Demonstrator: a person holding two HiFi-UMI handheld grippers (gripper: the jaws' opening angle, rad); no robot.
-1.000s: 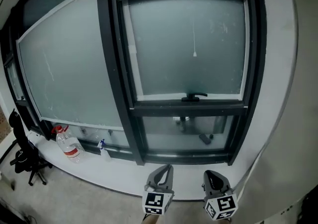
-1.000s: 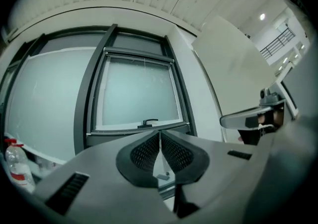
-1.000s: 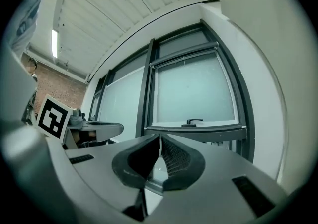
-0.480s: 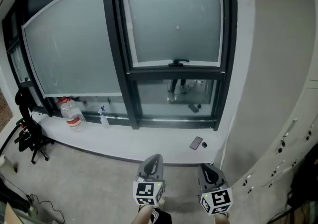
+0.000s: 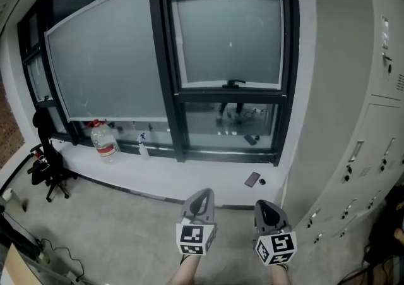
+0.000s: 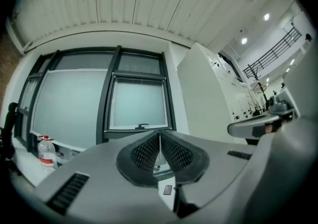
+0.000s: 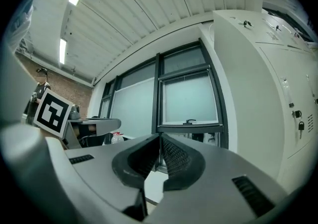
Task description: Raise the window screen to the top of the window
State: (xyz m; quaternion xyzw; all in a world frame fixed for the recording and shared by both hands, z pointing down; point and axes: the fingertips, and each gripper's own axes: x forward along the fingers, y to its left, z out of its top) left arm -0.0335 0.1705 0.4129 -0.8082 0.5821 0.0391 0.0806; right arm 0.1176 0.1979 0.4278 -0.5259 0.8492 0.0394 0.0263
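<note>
While both grippers hang low and side by side over the grey floor (image 5: pixel 126 239), the left gripper (image 5: pixel 202 196) has its jaws pressed together with nothing between them. The right gripper (image 5: pixel 264 206) is likewise closed and empty. Just beyond them a white sill (image 5: pixel 189 179) carries a phone (image 5: pixel 252 179) and, farther left, a spray bottle (image 5: pixel 142 146) and a water bottle (image 5: pixel 104 140). Pale lockers (image 5: pixel 353 107) stand at the right. Well apart from both grippers, the window screen (image 5: pixel 227 34) covers the upper pane of the dark-framed window (image 5: pixel 163 81). Its lower edge sits at the rail with the handle (image 5: pixel 236 83), and the pane below is clear.
</note>
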